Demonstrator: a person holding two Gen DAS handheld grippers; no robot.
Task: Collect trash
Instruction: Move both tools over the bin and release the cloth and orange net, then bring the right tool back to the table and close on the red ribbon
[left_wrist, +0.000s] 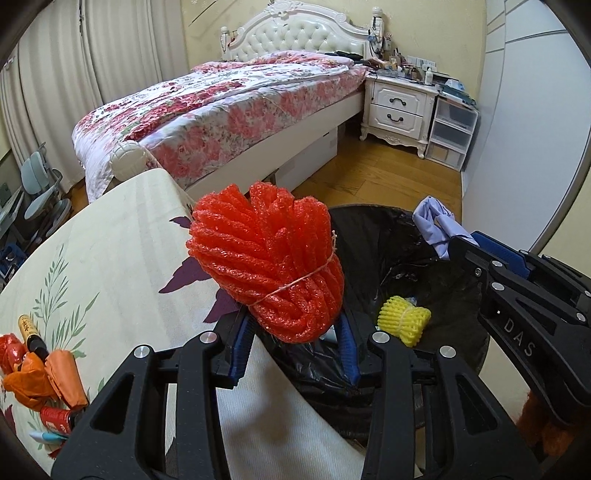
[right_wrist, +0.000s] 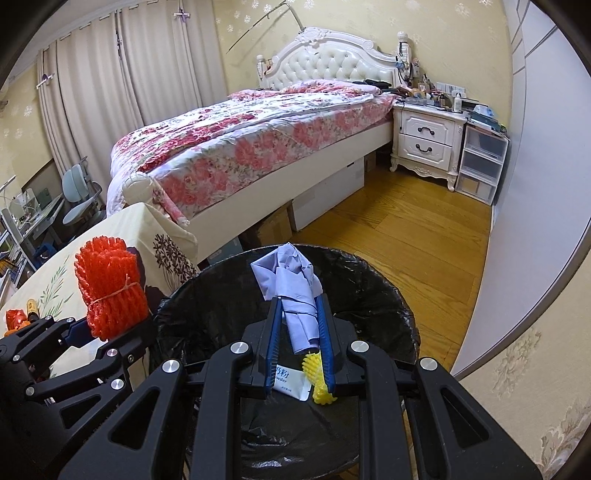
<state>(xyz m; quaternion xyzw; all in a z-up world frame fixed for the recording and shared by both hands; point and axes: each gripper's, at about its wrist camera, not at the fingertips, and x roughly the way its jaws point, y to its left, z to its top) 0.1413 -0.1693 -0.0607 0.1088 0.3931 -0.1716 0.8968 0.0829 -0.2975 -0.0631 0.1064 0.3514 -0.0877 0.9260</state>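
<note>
My left gripper (left_wrist: 293, 323) is shut on a red foam-net bundle (left_wrist: 266, 254) tied with string. It holds the bundle upright over the near-left rim of the bin (left_wrist: 373, 216), which has a black liner. The right wrist view shows that gripper (right_wrist: 110, 334) and the red bundle (right_wrist: 110, 291) just left of the bin's rim (right_wrist: 373, 267). My right gripper (right_wrist: 298, 301) is shut on a crumpled lilac cloth (right_wrist: 291, 277) above the bin's mouth. In the bin lie a yellow foam net (left_wrist: 404, 319) and a white sachet (right_wrist: 290, 382).
A table with a floral cloth (left_wrist: 110, 258) stands left of the bin and carries orange wrappers (left_wrist: 37, 373) and a small bottle (left_wrist: 31, 330). Behind it are the bed (left_wrist: 221, 110), a white nightstand (left_wrist: 399, 107) and plastic drawers (left_wrist: 452, 133). Wooden floor (right_wrist: 406, 229) lies beyond the bin.
</note>
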